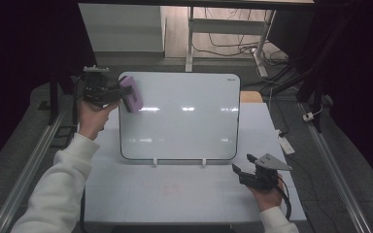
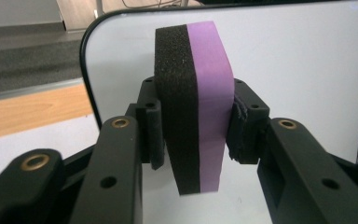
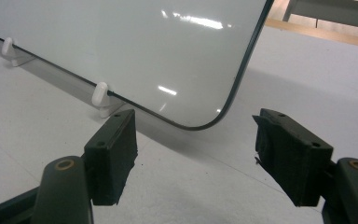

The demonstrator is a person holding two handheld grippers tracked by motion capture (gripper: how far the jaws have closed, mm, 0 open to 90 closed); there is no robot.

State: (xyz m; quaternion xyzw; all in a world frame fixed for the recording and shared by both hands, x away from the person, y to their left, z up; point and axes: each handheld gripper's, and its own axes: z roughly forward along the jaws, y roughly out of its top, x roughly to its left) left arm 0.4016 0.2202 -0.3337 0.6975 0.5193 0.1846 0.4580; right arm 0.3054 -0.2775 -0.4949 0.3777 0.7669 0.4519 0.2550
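Note:
A white whiteboard (image 1: pixel 179 116) leans upright on two small white feet (image 1: pixel 154 162) on the table. My left gripper (image 1: pixel 119 92) is shut on a purple and black foam eraser (image 1: pixel 131 93), held at the board's upper left corner. In the left gripper view the eraser (image 2: pixel 193 107) stands on edge between the pads, black half to the left, purple half to the right, in front of the whiteboard (image 2: pixel 298 70). My right gripper (image 1: pixel 243 165) rests on the table near the board's lower right corner, open and empty. The right gripper view shows that corner (image 3: pixel 200 123) and one foot (image 3: pixel 101 97) ahead of the jaws.
The pale table top (image 1: pixel 184 194) spreads in front of the board. Metal rails (image 1: pixel 34 155) run along both sides. A wooden patch (image 1: pixel 250 96) shows behind the board's right edge. Desk legs and cables (image 1: pixel 233 43) lie on the floor beyond.

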